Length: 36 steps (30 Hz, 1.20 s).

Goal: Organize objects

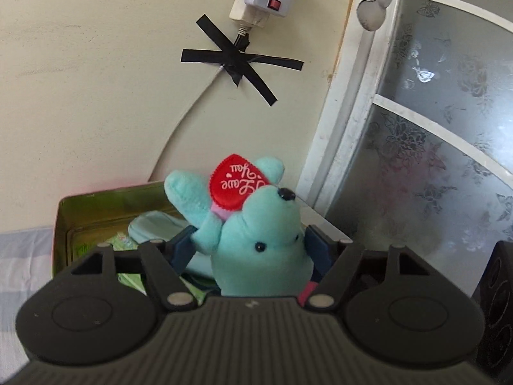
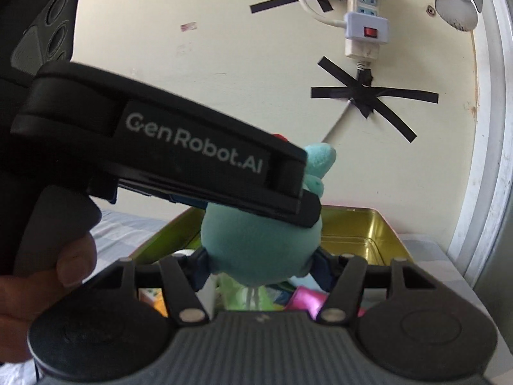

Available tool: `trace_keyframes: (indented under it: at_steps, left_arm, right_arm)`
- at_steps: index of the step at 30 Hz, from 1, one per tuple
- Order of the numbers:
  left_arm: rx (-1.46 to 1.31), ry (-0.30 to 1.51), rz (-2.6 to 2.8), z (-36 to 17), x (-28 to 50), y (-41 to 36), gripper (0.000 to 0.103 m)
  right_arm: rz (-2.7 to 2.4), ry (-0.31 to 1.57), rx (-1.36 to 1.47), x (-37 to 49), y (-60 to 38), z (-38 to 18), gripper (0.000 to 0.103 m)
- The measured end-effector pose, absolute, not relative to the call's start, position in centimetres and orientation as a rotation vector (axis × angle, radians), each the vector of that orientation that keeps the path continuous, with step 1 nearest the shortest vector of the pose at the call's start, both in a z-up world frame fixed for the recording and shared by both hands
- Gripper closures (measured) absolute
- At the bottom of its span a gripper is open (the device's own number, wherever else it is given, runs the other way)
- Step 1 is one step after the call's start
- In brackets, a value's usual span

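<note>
A teal plush bear (image 1: pixel 256 240) with a red heart (image 1: pixel 237 186) between its paws hangs above an open gold-green tin (image 1: pixel 96 205). My left gripper (image 1: pixel 253 250) is shut on the bear, its blue pads pressing an arm and the side of the head. In the right wrist view my right gripper (image 2: pixel 261 269) is shut on the bear (image 2: pixel 256 247) from the other side, around its round back. The left gripper's black casing (image 2: pixel 192 150) crosses that view over the toy and hides its head. The tin (image 2: pixel 362 224) lies just beyond.
The tin holds several items, among them a pink packet (image 2: pixel 304 300) and a pale blue cloth (image 1: pixel 154 224). It rests on striped bedding (image 1: pixel 22 250) against a wall with a power strip (image 1: pixel 256 3). A frosted window (image 1: pixel 433 128) stands right. A hand (image 2: pixel 48 282) grips the left handle.
</note>
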<state>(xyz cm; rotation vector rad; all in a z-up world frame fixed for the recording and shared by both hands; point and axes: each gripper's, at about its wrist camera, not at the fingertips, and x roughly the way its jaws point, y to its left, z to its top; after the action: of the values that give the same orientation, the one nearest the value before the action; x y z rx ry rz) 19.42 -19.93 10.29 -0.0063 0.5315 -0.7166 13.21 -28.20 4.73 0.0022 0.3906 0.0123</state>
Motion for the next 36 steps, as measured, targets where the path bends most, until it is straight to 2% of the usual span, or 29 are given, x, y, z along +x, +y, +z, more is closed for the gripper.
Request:
trace_keyframes:
  at_steps: [2, 5, 7, 19, 23, 27, 36]
  left_arm:
    - [0.023, 0.541, -0.649, 10.0, 21.3, -21.2, 0.018]
    - [-0.006, 0.594, -0.590, 9.4, 23.2, -20.9, 0.018]
    - [-0.035, 0.608, -0.592, 9.1, 23.2, -20.0, 0.018]
    - [0.029, 0.541, -0.475, 9.3, 15.5, -14.5, 0.018]
    - [0.077, 0.533, -0.423, 9.2, 12.7, -12.5, 0.014]
    - [0.094, 0.529, -0.381, 8.5, 9.7, -10.7, 0.011]
    - [0.092, 0.522, -0.282, 6.7, 5.3, -6.7, 0.009]
  right_arm:
    - [-0.042, 0.437, 0.008, 15.6, -29.4, 3.9, 0.028]
    - [-0.037, 0.448, 0.104, 16.2, -31.1, 3.6, 0.028]
    - [-0.052, 0.403, 0.111, 14.8, -31.2, 3.6, 0.023]
    - [-0.073, 0.288, 0.230, 5.3, -28.8, 3.3, 0.021]
    - [-0.085, 0.257, 0.314, 2.5, -28.4, 3.3, 0.021]
    - [-0.057, 0.265, 0.334, -0.2, -26.8, 2.7, 0.021]
    - [-0.054, 0.325, 0.380, -4.1, -24.7, 1.4, 0.020]
